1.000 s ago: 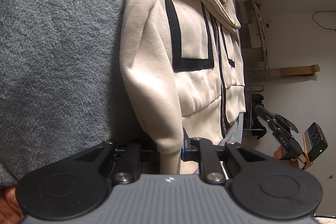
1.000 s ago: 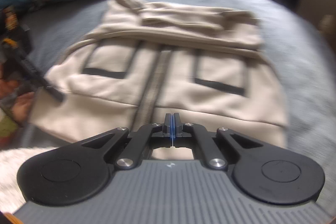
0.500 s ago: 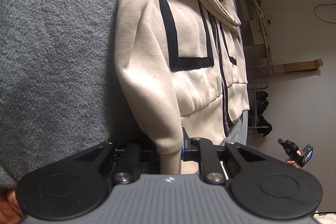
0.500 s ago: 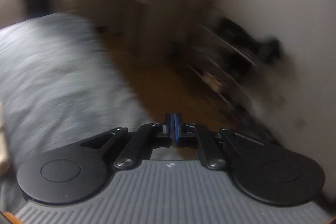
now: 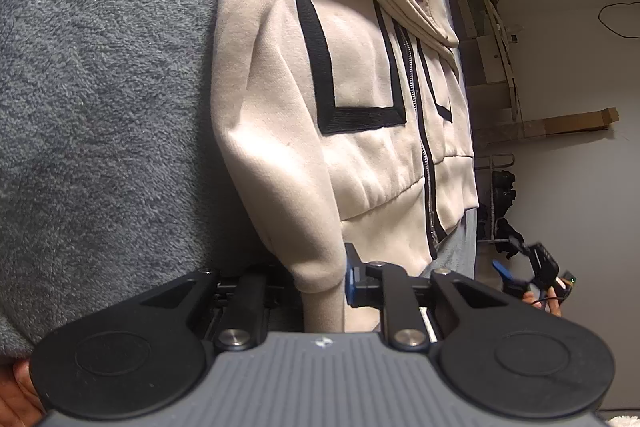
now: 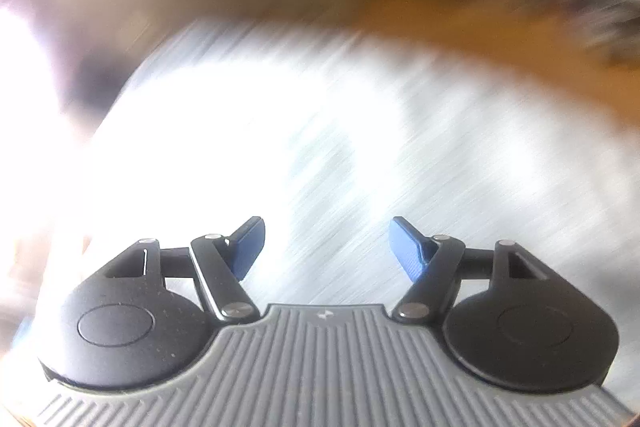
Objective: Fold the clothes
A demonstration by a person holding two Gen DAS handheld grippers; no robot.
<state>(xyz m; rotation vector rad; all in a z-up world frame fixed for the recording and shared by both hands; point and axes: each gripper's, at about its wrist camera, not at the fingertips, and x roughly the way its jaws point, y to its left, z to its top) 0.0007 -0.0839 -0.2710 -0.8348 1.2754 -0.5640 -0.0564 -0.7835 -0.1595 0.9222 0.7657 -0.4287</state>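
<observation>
A cream zip hoodie [image 5: 360, 75] with black trim lies on a grey fleece blanket [image 5: 104, 75]. My left gripper [image 5: 320, 283] is shut on the cuff end of the hoodie's sleeve [image 5: 316, 267], which runs up along the garment's side. My right gripper [image 6: 326, 247] is open and empty, its blue pads [image 6: 248, 247] spread wide over a blurred pale surface. It also shows in the left wrist view [image 5: 532, 267], small at the far right, beyond the hoodie's hem.
A pale wall, shelving [image 5: 496, 39] and a long cardboard box [image 5: 572, 121] stand beyond the bed. Dark gear [image 5: 504, 207] sits by the wall. The right wrist view is heavily motion-blurred, with a brown floor [image 6: 460, 23] behind.
My right gripper has swung away from the hoodie and has opened from shut. My left gripper keeps its hold on the sleeve cuff and has shifted slightly.
</observation>
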